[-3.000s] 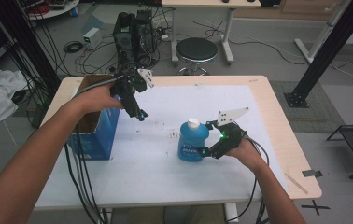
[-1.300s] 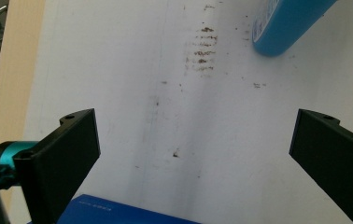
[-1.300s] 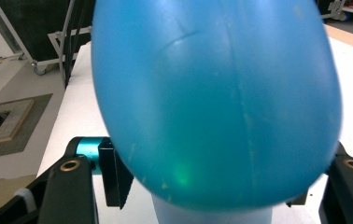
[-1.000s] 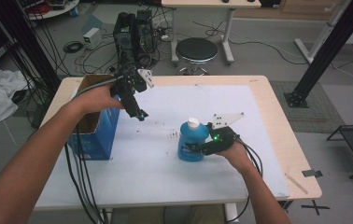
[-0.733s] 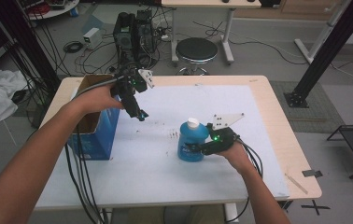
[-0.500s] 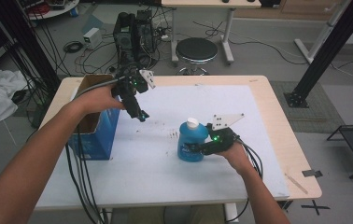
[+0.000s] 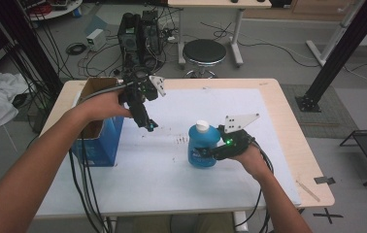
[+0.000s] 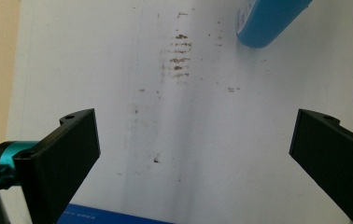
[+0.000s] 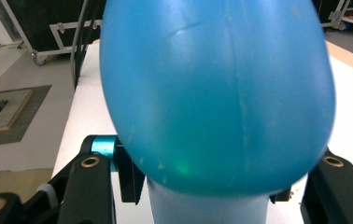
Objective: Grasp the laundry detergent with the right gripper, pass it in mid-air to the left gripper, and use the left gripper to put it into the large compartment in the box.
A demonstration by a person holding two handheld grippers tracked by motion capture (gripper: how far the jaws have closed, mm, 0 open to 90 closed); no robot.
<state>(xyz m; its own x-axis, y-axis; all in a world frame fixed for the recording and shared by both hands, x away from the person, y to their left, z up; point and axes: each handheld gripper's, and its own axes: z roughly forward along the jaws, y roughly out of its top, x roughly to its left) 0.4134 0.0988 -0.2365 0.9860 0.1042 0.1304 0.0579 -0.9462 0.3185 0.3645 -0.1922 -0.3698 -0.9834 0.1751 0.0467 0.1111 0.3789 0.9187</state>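
Note:
A blue plastic bottle (image 7: 198,141) with a white cap stands upright on the white sheet, right of the table's middle. My right gripper (image 7: 205,154) comes in level from the right and is shut on the bottle's lower body. In the right gripper view the bottle (image 9: 216,93) bulges between the jaws of that gripper (image 9: 205,196). My left gripper (image 7: 148,125) hangs above the sheet at the left, pointing down, open with nothing in it. In the left gripper view, that gripper (image 8: 193,154) has its jaws wide apart over bare sheet, with the bottle's base (image 8: 268,18) at the top.
An open blue cardboard box (image 7: 96,145) stands at the table's left edge under my left forearm. Brown smudges (image 7: 179,140) mark the sheet between the grippers. Beyond the table are a black stool (image 7: 204,51) and a computer tower (image 7: 140,29).
The right hand has edged a little to the left against the bottle since three seconds ago. The bottle still stands in place and the left gripper has kept still.

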